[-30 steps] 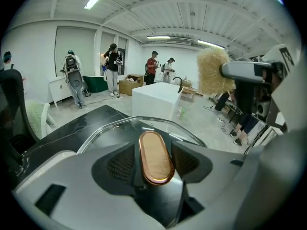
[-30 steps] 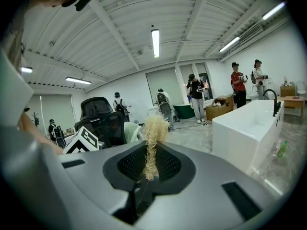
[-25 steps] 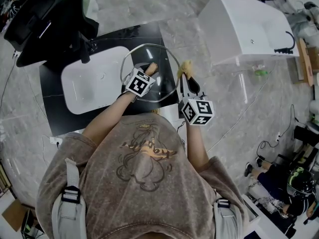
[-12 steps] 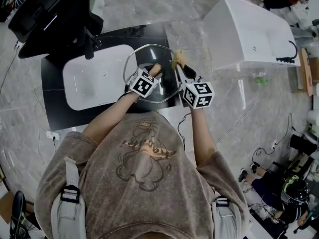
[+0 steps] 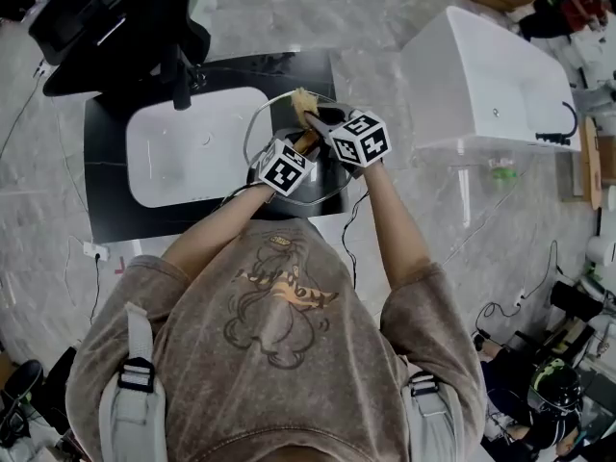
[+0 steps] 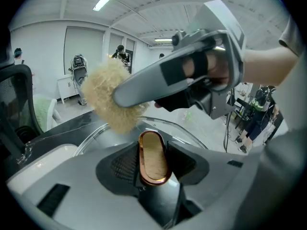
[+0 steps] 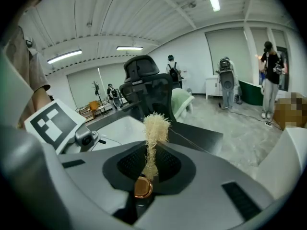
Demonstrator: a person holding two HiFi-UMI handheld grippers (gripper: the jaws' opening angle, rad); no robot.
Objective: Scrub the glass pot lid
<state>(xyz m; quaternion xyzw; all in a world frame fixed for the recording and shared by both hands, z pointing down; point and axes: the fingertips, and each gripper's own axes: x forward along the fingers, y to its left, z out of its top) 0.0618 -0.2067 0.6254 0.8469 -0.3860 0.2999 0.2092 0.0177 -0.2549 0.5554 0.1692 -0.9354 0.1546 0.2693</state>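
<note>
Head view: the left tool (image 5: 304,144) holds the glass pot lid (image 5: 327,183) over the worktop (image 5: 106,210) beside the white basin (image 5: 183,152), with the right tool (image 5: 313,118) putting its scrubber (image 5: 302,98) at the lid's far rim. Left gripper view: the jaws clamp the knob (image 6: 152,158); it is best held steady while rubbing lightly. Right gripper view: the jaws pinch the scrubber.

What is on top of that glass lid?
A tan scrubber, held by the right gripper, is over the far rim of the glass lid. The left gripper clamps its knob. Both cover the middle; scrubber contact is unclear.
</note>
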